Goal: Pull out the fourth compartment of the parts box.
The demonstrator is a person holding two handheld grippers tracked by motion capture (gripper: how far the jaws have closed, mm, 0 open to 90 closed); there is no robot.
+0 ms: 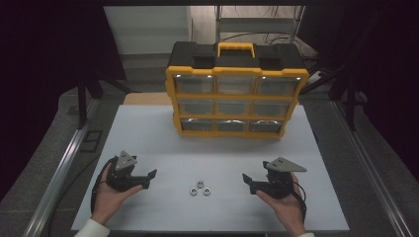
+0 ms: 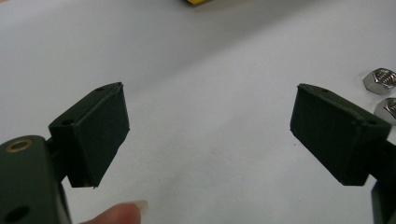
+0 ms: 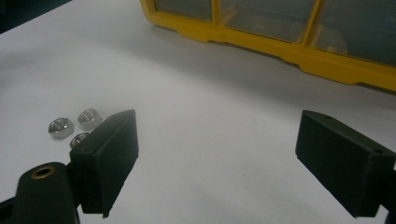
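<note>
Three steel hex nuts [image 1: 200, 188] on worktop [image 1: 148, 133]: small, hard, slick, light — pinch across flats; both tools, left [image 1: 150, 178] and right [image 1: 248, 183], gape empty.

L gripper [image 2: 210, 135] jaws wide, nuts [image 2: 380, 80] right.

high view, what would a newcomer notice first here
The yellow and black drawer box stands at the far middle of the white table, its nine clear drawers facing the person. Three nuts lie close together near the front edge, between the open left hand-held gripper and the open right hand-held gripper.
</note>
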